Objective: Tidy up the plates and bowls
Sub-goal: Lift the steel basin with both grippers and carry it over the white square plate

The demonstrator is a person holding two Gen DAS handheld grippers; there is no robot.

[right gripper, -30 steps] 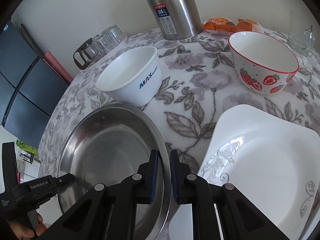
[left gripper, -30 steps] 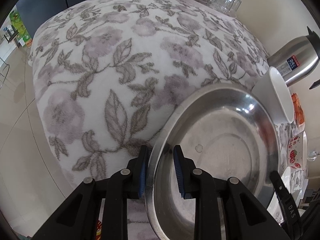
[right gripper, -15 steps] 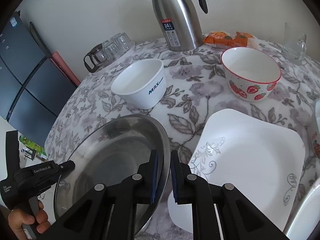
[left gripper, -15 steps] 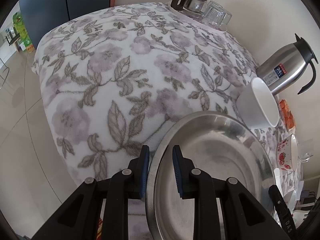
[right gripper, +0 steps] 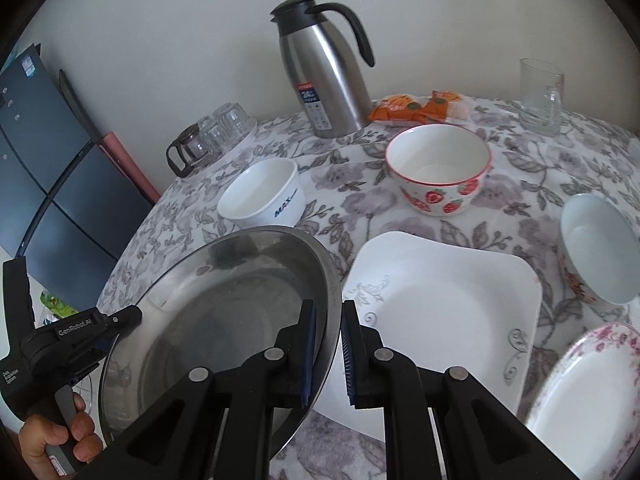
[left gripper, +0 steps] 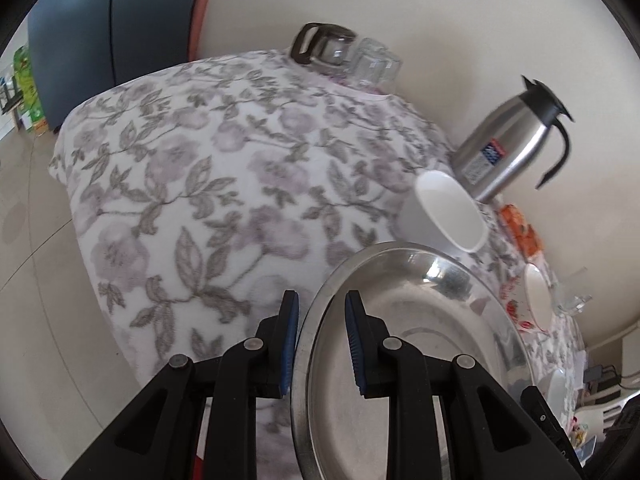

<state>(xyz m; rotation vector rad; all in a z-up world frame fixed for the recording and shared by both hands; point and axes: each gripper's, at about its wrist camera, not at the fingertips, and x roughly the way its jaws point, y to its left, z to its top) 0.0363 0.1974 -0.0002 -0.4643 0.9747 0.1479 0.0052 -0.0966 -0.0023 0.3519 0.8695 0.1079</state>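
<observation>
Right-wrist view is filled below by a table spread with a floral cloth, and over its left part a large round steel basin is held clear of the cloth, tilted so that its hollow faces up and toward the camera, the far rim lifted nearest the white cup. Being round, the basin has no long axis; its rim is seen as an oval running from lower left to upper right. The right gripper is clamped on the basin's right rim, one blue pad inside the wall and one outside. The left gripper is seen in the left-wrist view clamped on the opposite rim in the same manner, and in the right-wrist view its black body is held by a hand at lower left. Just right of the basin a square white plate lies flat on the cloth, its corners pointing toward the basin and toward the bowls. A pink-flowered oval dish lies at lower right, partly cut off. Behind are set a steel thermos jug upright, a strawberry bowl, a pale blue bowl tilted, a white cup marked MAX, a glass mug, some overturned glasses, and an orange snack packet.
</observation>
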